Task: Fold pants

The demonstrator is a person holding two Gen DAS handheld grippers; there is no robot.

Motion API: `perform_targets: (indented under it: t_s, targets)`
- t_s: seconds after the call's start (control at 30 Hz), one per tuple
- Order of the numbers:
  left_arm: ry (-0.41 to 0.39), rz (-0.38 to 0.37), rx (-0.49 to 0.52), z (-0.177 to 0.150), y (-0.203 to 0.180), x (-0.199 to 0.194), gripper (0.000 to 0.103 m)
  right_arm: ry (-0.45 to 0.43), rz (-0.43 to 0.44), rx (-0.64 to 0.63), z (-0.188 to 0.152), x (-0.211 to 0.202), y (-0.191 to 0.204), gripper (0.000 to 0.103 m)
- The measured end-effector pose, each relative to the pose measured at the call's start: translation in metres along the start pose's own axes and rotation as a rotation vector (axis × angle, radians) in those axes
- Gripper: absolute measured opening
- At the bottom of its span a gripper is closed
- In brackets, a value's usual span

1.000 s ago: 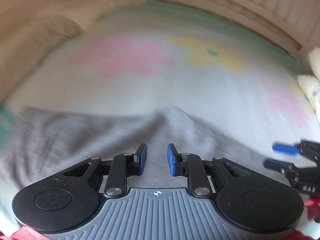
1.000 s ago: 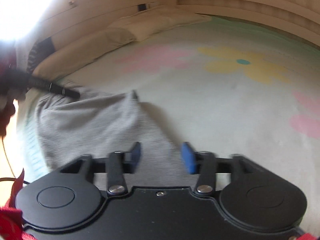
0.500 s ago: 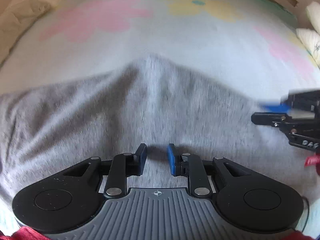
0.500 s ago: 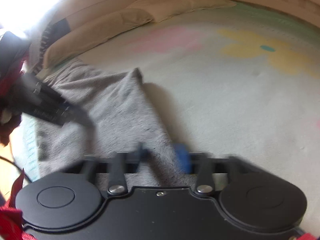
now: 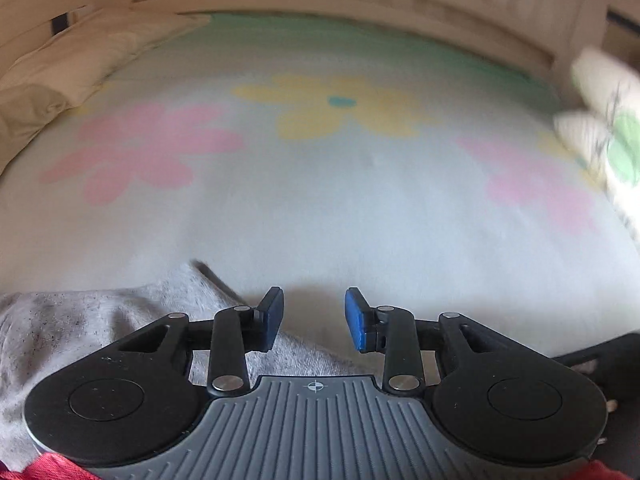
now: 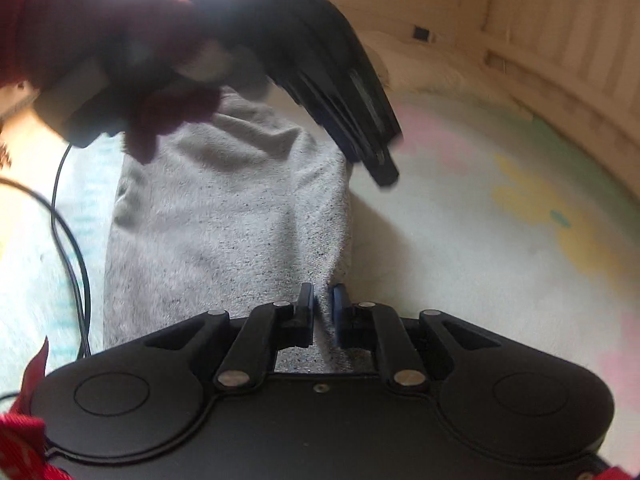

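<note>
Covering the bed, a flowered sheet (image 5: 320,208) carries grey pants (image 6: 224,220); right fingers (image 6: 323,312) pinch them, left fingers (image 5: 314,318) open, empty.

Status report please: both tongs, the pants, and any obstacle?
Right tongs shut on pants edge. Left tongs just opened, nothing between. Cable beside pants.

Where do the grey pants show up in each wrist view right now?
Left wrist: grey pants lie at lower left, running under the left gripper.
Right wrist: they fill centre-left, edge pinched in the right gripper.
Shared landmark: the yellow flower on the bedsheet.
</note>
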State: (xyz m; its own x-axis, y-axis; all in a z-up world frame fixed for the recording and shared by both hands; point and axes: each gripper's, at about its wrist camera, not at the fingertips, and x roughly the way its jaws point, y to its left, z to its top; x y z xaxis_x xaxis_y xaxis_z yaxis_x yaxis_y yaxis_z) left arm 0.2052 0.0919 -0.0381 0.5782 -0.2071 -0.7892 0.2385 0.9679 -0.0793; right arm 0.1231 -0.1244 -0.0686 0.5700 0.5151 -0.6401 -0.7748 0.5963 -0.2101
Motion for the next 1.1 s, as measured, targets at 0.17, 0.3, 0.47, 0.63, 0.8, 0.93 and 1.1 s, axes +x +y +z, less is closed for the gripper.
perform_targets:
  t_s: [0.17, 0.3, 0.47, 0.63, 0.8, 0.93, 1.1]
  targets:
    - [0.068, 0.056, -0.008, -0.004, 0.014, 0.010, 0.033, -0.039, 0.021, -0.101, -0.003, -0.010, 0.016, 0.021]
    - [0.100, 0.075, -0.038, -0.009, 0.031, 0.010, 0.033, -0.018, 0.106, -0.125, -0.003, -0.008, 0.024, 0.021]
    - [0.118, 0.073, -0.039, -0.003, 0.033, 0.026, 0.033, -0.094, 0.082, 0.061, 0.008, -0.017, -0.009, 0.021]
    - [0.112, 0.069, -0.041, -0.006, 0.035, 0.022, 0.033, -0.047, -0.003, 0.255, 0.012, -0.004, -0.055, 0.052]
    - [0.104, 0.062, -0.050, -0.007, 0.040, 0.017, 0.033, 0.006, 0.032, 0.292, 0.003, 0.009, -0.063, 0.052]
    - [0.042, 0.059, -0.073, -0.004, 0.043, 0.014, 0.033, 0.047, 0.057, 0.252, 0.001, 0.019, -0.054, 0.051]
    - [-0.027, 0.057, -0.104, 0.001, 0.045, 0.008, 0.033, 0.074, 0.060, 0.280, 0.000, 0.029, -0.049, 0.050]
